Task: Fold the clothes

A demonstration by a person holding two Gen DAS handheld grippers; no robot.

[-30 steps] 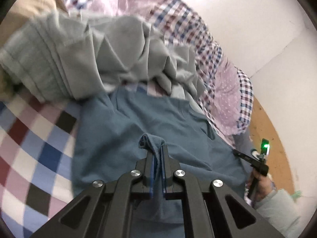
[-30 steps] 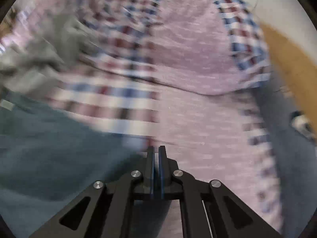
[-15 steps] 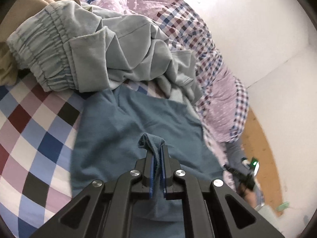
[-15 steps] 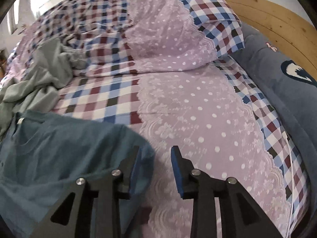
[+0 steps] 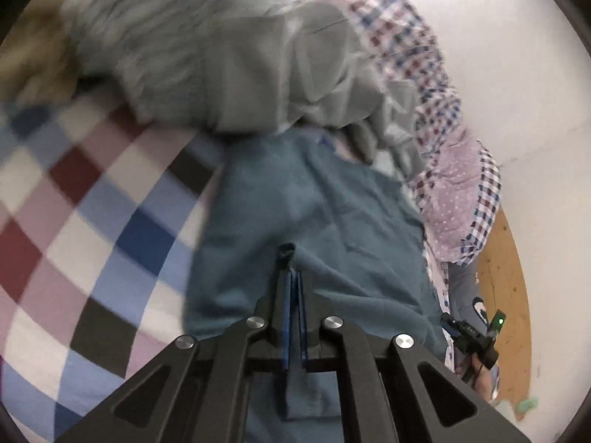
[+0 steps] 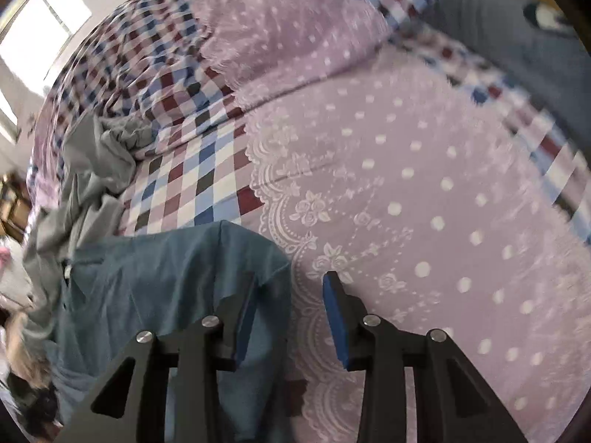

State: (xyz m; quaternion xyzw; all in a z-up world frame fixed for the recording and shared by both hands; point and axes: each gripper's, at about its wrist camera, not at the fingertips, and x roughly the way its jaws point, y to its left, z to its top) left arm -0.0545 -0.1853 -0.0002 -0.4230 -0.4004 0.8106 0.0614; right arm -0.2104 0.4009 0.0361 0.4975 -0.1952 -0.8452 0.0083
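Observation:
A blue garment [image 5: 317, 214] lies spread on the bed. My left gripper [image 5: 291, 277] is shut on a pinched fold of its cloth, which sticks up between the pads. In the right wrist view the same blue garment [image 6: 166, 277] lies at lower left with its corner edge by the jaws. My right gripper [image 6: 290, 280] is open, its left finger over the cloth's edge and its right finger over the bedspread; nothing is pinched. The right gripper [image 5: 476, 336], held by a hand, also shows at the lower right of the left wrist view.
Crumpled grey trousers [image 5: 229, 55] lie just beyond the blue garment; grey trousers [image 6: 92, 177] also show at left. The bed has a checked sheet [image 5: 74, 221] and a lilac dotted cover [image 6: 406, 184]. A grey-blue pillow [image 6: 517, 37] and wooden headboard [image 5: 506, 295] lie at the bed's end.
My right gripper went from shut to open and swung round toward the blue garment's edge. The left gripper kept its pinch, rolled and sank slightly; the view is now blurred.

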